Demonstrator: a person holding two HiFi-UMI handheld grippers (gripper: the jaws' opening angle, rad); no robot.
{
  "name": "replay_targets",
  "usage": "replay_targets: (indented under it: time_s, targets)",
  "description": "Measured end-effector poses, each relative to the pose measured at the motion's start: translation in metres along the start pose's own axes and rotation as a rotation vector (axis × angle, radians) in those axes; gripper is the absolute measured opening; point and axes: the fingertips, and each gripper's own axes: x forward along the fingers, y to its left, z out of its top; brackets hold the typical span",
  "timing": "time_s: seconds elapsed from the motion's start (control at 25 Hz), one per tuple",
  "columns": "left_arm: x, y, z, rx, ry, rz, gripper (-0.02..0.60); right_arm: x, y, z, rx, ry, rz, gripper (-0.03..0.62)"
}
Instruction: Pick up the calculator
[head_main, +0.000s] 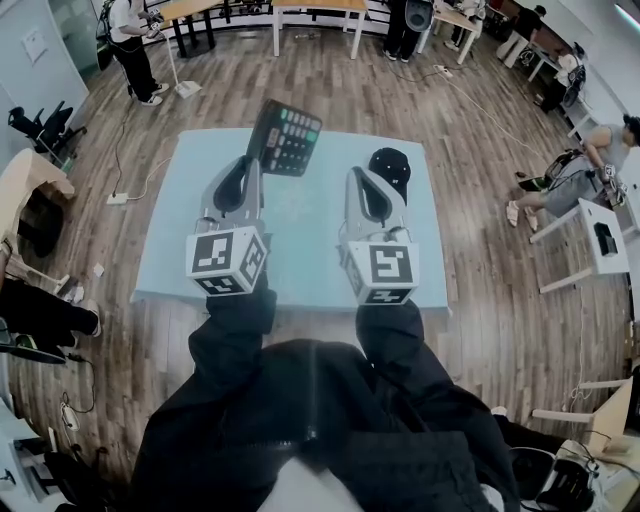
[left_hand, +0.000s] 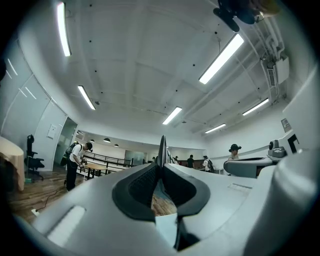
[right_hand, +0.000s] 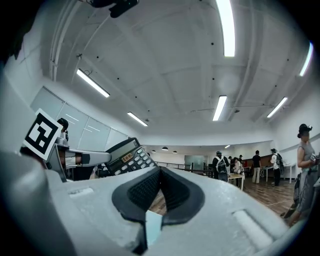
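Observation:
The black calculator (head_main: 286, 138), with grey and green keys, hangs tilted above the far edge of the light blue table (head_main: 300, 250). My left gripper (head_main: 256, 162) is shut on its near edge. In the left gripper view the calculator (left_hand: 162, 147) shows edge-on as a thin dark blade pinched between the pads. My right gripper (head_main: 362, 174) hovers beside it to the right, shut with nothing between its jaws. In the right gripper view the right gripper (right_hand: 160, 170) has its tips together, and the calculator (right_hand: 125, 156) shows keys-up at the left.
A black rounded object (head_main: 390, 165) lies on the table just beyond my right gripper. Wooden floor surrounds the table. Several people stand at tables (head_main: 315, 12) at the far end. A white desk (head_main: 600, 235) stands at the right and black chairs (head_main: 40, 125) at the left.

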Motion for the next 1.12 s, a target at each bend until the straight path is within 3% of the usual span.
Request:
replay_targets:
  time_s: [1.12]
  targets:
    - [0.007, 0.004, -0.001, 0.023, 0.006, -0.013, 0.045, 0.014, 0.009, 0.002, -0.018, -0.015, 0.014, -0.002]
